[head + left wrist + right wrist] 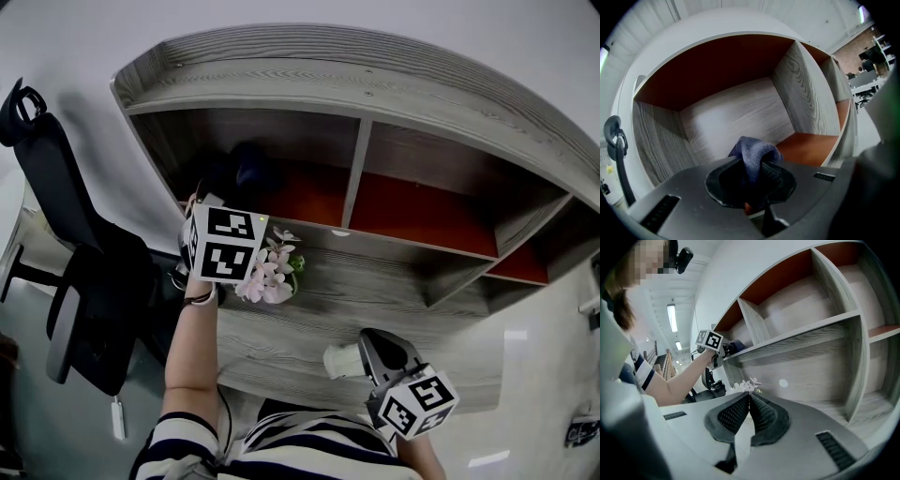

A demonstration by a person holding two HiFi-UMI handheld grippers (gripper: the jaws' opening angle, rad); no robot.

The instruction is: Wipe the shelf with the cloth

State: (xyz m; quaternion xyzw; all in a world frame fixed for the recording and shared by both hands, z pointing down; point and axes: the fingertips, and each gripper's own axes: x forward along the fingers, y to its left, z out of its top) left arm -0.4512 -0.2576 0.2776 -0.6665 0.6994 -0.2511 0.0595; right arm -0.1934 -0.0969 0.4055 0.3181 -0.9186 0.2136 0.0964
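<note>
At five o'clock in the head view, nearest the person, the right gripper point(749, 398) is hovering with its jaws pressed together on nothing. Farther off at ten o'clock, past the artificial flowers point(272, 272), the left gripper point(752, 171) is pinching the blue cloth point(753, 151) at the mouth of the wooden shelf's point(394, 286) upper left compartment.

I am looking down at a grey wooden shelf point(394, 300) with orange-floored compartments. A bunch of pale pink flowers point(270, 272) is sitting on its lower board, toward nine o'clock.
</note>
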